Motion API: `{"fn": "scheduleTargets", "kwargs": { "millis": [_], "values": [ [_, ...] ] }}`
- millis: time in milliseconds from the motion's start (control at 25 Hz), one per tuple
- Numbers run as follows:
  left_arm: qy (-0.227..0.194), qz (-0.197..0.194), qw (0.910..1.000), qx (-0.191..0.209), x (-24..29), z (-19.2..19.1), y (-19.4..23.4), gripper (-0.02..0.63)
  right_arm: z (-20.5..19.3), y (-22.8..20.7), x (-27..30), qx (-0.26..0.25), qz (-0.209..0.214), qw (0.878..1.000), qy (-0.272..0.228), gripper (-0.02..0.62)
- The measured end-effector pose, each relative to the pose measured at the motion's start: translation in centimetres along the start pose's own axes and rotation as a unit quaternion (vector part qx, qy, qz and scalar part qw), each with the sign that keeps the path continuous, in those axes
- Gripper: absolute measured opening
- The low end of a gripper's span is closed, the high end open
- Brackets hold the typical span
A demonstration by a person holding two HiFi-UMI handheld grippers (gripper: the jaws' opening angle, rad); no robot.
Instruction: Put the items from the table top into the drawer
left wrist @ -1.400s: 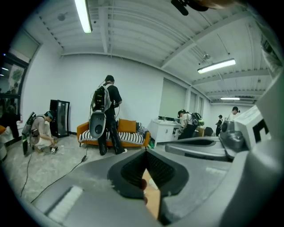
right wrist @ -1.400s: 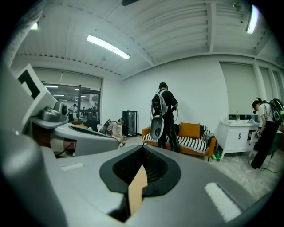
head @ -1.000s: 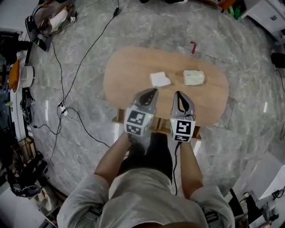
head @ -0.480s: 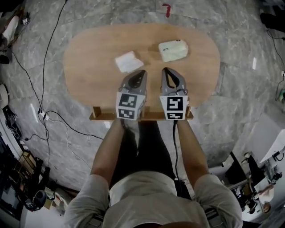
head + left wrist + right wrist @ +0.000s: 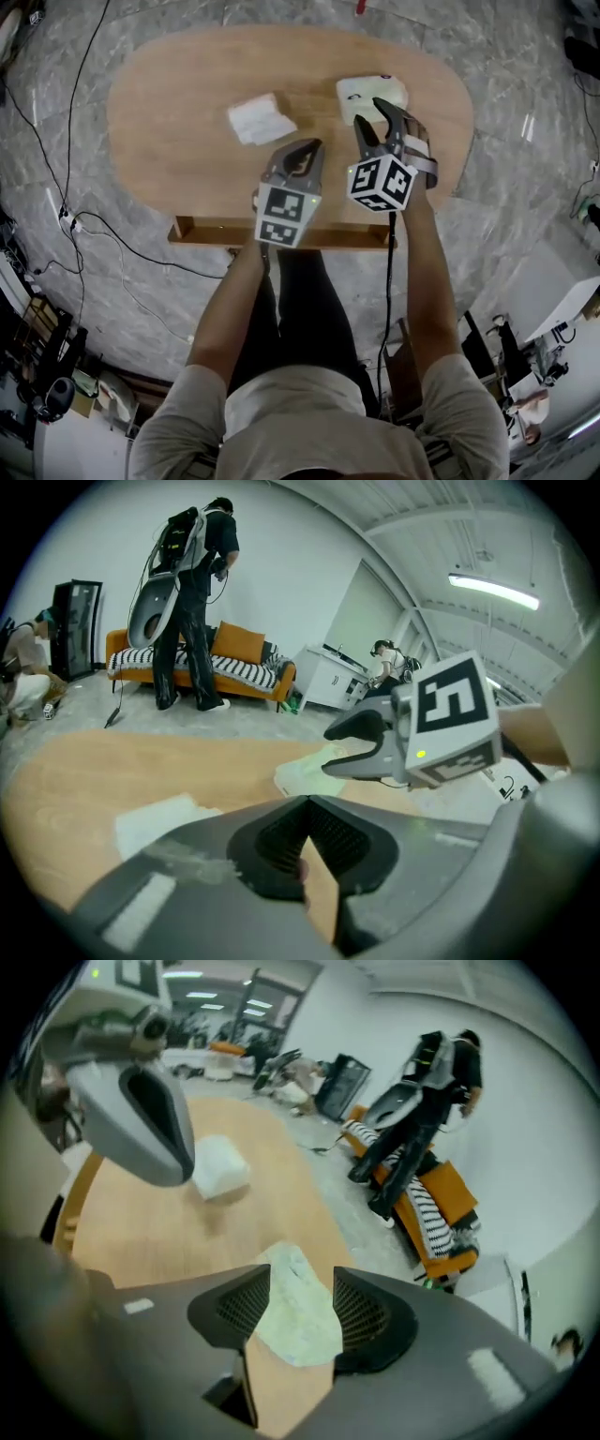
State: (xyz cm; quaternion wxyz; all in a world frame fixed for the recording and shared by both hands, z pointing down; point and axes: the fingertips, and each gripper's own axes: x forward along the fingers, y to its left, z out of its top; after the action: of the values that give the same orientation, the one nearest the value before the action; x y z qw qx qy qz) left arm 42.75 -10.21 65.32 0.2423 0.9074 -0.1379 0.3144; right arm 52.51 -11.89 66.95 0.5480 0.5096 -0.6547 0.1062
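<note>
Straddling the pale green pouch (image 5: 359, 91) at the far right of the table (image 5: 169, 112), the right gripper (image 5: 292, 1309) is opening its jaws. The pouch lies straight between them, and neither pad seems to press on it. Its long side appears to run along the gripper's own line, so the jaws face its narrow width. The left gripper (image 5: 305, 841), jaws together and empty, sits nearer the other of the 2 items, a white folded packet (image 5: 261, 119), ahead and left of it.
</note>
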Motion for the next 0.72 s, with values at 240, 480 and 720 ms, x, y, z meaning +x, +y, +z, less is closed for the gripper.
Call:
{"fn": "scheduleTargets", "kwargs": {
  "millis": [240, 480, 720],
  "values": [
    [0.006, 0.002, 0.9997, -0.024, -1.0, -2.0, 0.4, 0.020, -2.0, 1.9, 4.9, -0.215, 0.060, 0.971, 0.090, 0.248],
    [-0.016, 0.024, 0.9978, -0.060, -3.7, -3.0, 1.8, 0.020, 1.2, 3.4, 3.2, -0.158, 0.049, 0.984, 0.060, 0.008],
    [-0.041, 0.052, 0.9948, -0.078, -7.5, -4.5, 3.5, 0.020, 4.7, 7.4, -0.6, -0.094, 0.060, 0.993, 0.042, 0.008]
  ]
}}
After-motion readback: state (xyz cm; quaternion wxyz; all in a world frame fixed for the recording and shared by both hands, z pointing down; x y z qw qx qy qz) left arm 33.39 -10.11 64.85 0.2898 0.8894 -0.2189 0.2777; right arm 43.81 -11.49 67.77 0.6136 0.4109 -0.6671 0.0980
